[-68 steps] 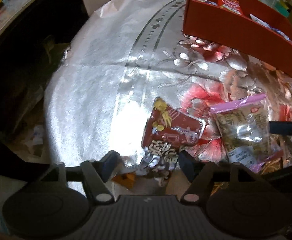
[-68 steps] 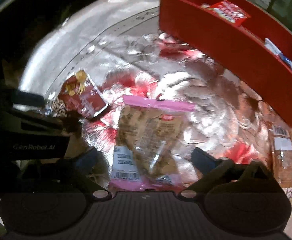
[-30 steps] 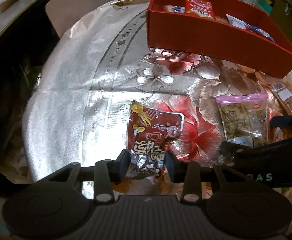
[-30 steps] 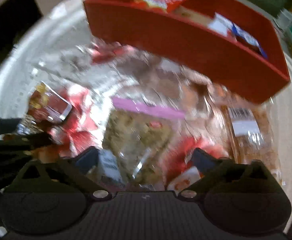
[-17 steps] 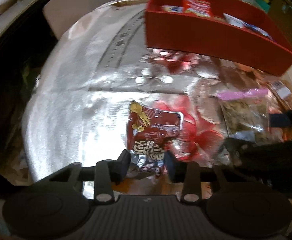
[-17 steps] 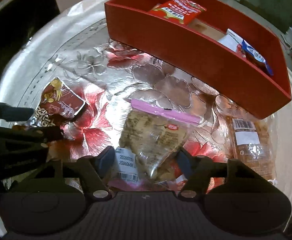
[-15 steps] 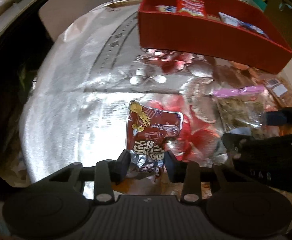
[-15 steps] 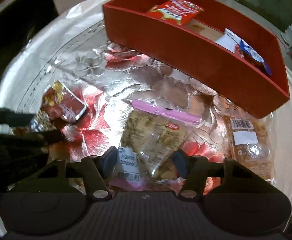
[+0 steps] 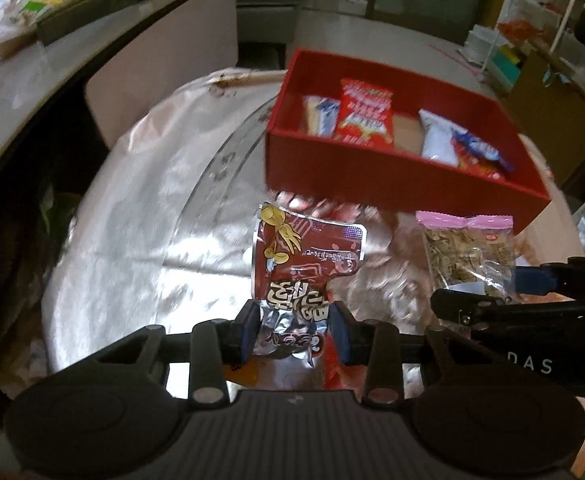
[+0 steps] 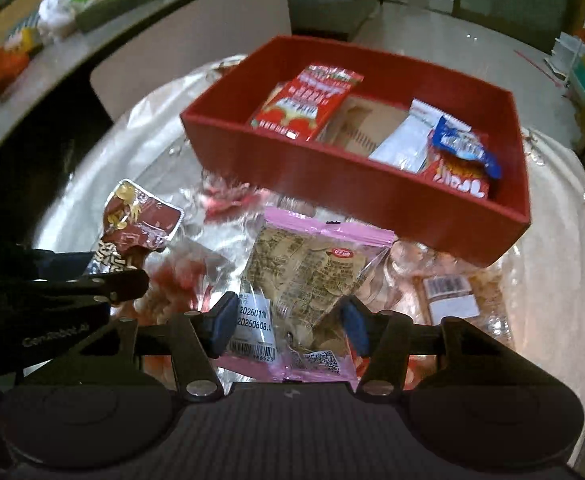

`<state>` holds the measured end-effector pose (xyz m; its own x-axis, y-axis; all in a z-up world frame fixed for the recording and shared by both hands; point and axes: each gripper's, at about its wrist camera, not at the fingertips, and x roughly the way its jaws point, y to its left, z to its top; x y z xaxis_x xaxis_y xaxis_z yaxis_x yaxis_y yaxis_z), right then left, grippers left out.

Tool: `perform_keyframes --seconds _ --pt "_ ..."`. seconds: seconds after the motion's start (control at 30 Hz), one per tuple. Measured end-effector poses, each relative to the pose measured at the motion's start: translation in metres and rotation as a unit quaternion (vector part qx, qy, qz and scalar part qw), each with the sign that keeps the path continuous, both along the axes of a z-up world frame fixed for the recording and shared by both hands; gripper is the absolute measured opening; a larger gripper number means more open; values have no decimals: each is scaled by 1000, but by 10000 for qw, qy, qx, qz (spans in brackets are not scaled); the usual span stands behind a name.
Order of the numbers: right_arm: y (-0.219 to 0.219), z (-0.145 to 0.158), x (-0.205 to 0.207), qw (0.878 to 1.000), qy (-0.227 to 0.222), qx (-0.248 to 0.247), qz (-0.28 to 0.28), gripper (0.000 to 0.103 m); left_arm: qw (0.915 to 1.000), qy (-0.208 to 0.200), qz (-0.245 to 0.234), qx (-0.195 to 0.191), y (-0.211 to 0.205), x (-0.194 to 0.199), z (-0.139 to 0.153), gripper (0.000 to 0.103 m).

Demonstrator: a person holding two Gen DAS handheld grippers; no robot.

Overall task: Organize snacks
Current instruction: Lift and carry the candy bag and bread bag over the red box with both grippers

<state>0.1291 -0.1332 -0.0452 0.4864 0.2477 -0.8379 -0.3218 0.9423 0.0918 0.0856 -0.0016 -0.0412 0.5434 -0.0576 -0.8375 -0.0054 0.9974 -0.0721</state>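
1. Left claw [image 9: 294, 332] clamped on bottom edge of dark red packet [image 9: 304, 264], lifted clear of counter [image 9: 140, 208]. Grip sits on crumpled foil only; likely slip if swung fast.
2. Right claw [image 10: 288, 326] closed on lower end of pink-topped packet [image 10: 312, 268], also raised. Slick film, contents loose; may sag or pull free.
3. Claws close side by side; risk of knocking together on the way forward.
4. Clear packet [image 10: 452, 300] left on counter.
5. Red box [image 10: 352, 176] beyond, already partly filled; hanging packets could catch near wall.
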Motion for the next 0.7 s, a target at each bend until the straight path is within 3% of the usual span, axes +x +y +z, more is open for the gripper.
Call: perform_keyframes --seconds 0.7 --pt "-37 36 21 9963 -495 497 -499 63 9977 -602 -293 42 -33 41 31 32"
